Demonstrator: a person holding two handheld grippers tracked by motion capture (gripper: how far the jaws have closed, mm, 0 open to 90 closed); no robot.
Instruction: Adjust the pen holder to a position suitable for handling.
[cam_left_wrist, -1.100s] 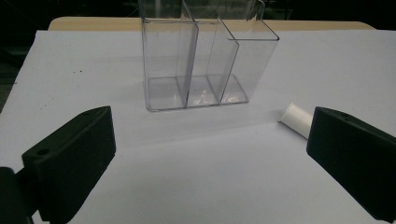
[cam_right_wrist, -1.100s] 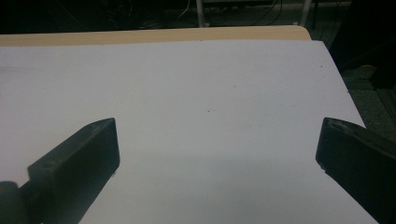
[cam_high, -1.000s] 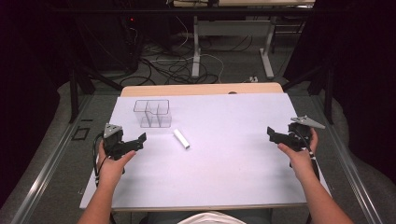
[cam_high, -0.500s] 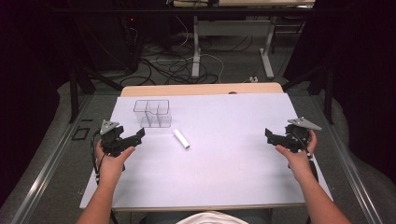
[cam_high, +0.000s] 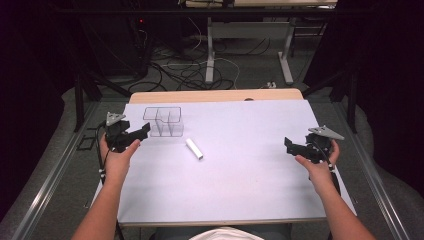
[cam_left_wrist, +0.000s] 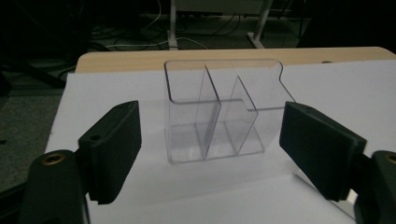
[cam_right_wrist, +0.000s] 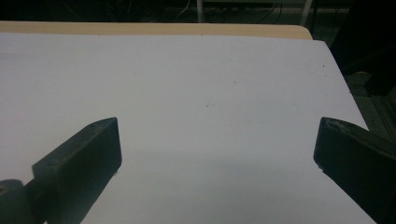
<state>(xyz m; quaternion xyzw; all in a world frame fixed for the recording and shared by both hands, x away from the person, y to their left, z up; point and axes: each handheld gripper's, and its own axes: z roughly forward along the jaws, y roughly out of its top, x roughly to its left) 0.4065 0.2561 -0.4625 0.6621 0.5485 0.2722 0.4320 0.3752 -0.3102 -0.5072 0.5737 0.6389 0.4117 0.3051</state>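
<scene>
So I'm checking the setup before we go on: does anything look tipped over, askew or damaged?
Only one thing: the white cylinder lies on its side, slantwise on the white table cover, apart from the clear divided organizer. The organizer stands upright and looks intact. Nothing looks spilled or broken.

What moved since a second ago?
The left gripper moved farther up the table toward the clear plastic organizer, and its fingers have just been closing a bit, with nothing between them yet. The right gripper, the organizer and the white tube stayed where they were.
</scene>
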